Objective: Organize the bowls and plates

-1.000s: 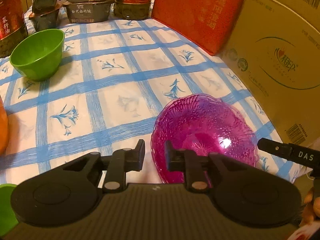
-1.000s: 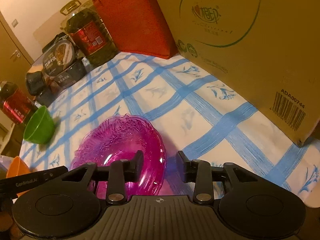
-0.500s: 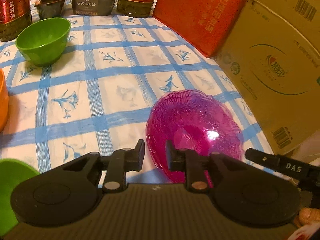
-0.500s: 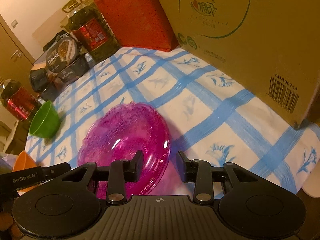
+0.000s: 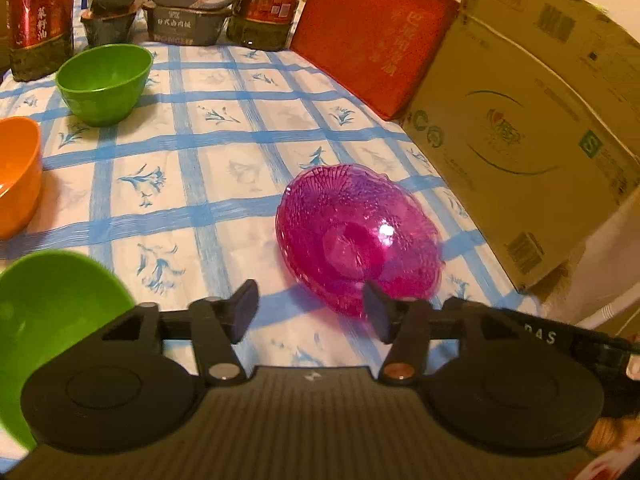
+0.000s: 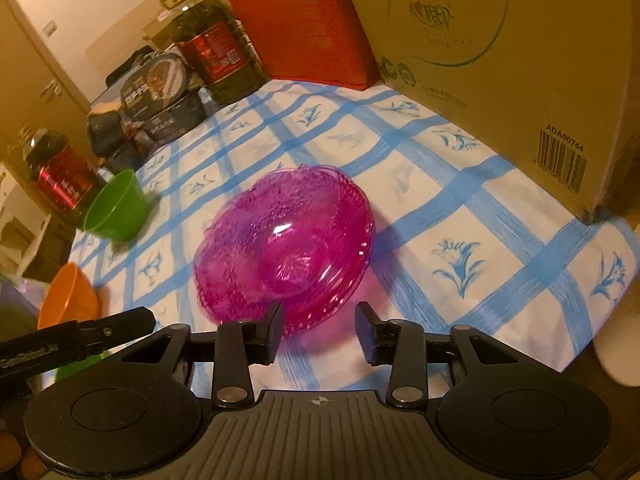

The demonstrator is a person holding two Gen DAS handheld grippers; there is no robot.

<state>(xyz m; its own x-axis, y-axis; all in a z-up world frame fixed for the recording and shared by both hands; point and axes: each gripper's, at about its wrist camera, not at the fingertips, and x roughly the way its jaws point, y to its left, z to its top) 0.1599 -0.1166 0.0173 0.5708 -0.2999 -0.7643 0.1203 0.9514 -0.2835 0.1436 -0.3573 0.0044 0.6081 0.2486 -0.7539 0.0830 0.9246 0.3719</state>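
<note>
A magenta cut-glass dish (image 5: 358, 236) (image 6: 288, 248) lies on the blue-checked tablecloth (image 5: 224, 160), free of both grippers. My left gripper (image 5: 310, 314) hovers just short of its near rim, jaws opening, nothing between them. My right gripper (image 6: 320, 332) sits at the dish's near right edge, jaws also opening and empty; the rim lies just ahead of its left finger (image 6: 274, 330). A green bowl (image 5: 104, 80) (image 6: 116, 208) stands far left, an orange bowl (image 5: 16, 176) (image 6: 68, 298) nearer, and a second green bowl (image 5: 52, 320) at the lower left.
A large cardboard box (image 5: 520, 140) (image 6: 500, 60) walls the right side, a red bag (image 5: 372, 40) beside it. Oil bottles (image 5: 36, 20) and stacked food tubs (image 5: 192, 4) line the back. The table edge (image 6: 580, 352) runs near the right gripper.
Both grippers have drawn back from the magenta dish and lifted a little. Their jaws now stand wider, the left much wider. More bowls show at the left.
</note>
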